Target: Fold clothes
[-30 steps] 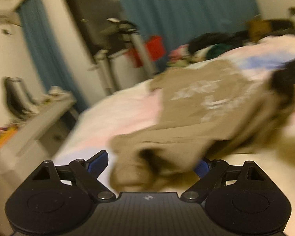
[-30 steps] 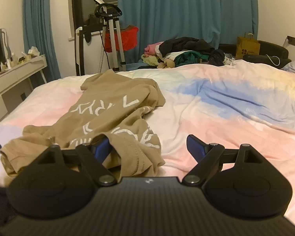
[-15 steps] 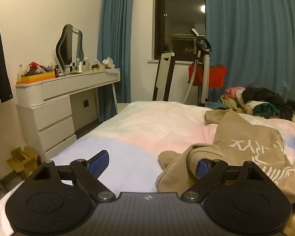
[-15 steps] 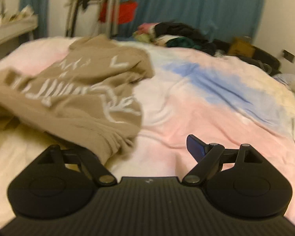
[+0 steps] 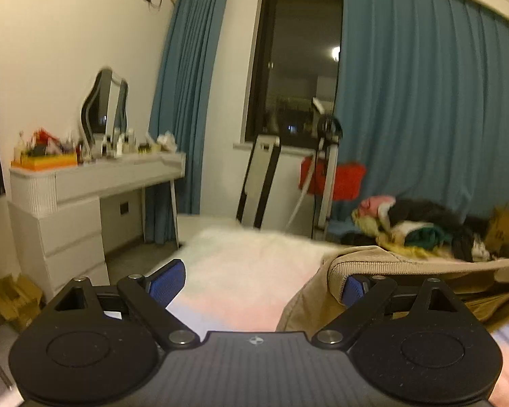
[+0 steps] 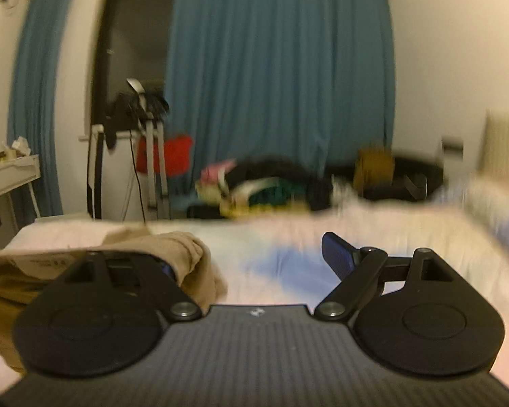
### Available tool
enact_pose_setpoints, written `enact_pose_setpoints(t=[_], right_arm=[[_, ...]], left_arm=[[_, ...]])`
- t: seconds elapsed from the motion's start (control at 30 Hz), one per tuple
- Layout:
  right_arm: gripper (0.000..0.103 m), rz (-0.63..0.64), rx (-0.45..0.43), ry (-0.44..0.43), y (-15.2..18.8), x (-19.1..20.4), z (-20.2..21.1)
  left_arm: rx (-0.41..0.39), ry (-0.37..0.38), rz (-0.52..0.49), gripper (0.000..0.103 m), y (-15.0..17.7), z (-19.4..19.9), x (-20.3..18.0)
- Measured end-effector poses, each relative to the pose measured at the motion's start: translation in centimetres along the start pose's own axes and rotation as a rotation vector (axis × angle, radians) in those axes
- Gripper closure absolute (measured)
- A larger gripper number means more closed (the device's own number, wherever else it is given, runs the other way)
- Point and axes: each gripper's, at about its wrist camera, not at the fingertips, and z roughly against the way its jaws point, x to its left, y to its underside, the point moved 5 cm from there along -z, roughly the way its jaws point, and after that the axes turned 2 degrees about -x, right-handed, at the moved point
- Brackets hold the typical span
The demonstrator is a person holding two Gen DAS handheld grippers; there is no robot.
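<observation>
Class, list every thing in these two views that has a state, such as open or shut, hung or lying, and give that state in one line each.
Left claw: open, tan shirt hooked over one finger.
Right claw: open, shirt draped over one finger.
Shirt: lifted, stretched between the claws.
Curtains: drawn apart at the window.
Window: uncovered, dark outside.
Clothes pile: heaped, unfolded.
Drawers: shut.

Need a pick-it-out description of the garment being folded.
Start at the bed with the pastel pink-and-blue cover. The tan shirt hangs at its near side, draped over one finger of each tool. Unlike the mixed-colour clothes pile by the blue curtain, it's plain tan.
</observation>
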Motion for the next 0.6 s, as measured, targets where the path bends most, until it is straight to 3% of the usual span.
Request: enact_pose_setpoints(t=[0.3,0.6], right_arm=[[0.02,-0.03,-0.169,-0.054,-17.4,-2.0,4.8],[0.02,-0.163,-0.215,-0.159,-32.5,-5.9,10.3]], left_arm=[[-0.261,0.048,0.039,0.01,-19.3,5.8,-1.0],[-0.402,0.114,0.07,0.01,-37.6,14.2,-2.0]])
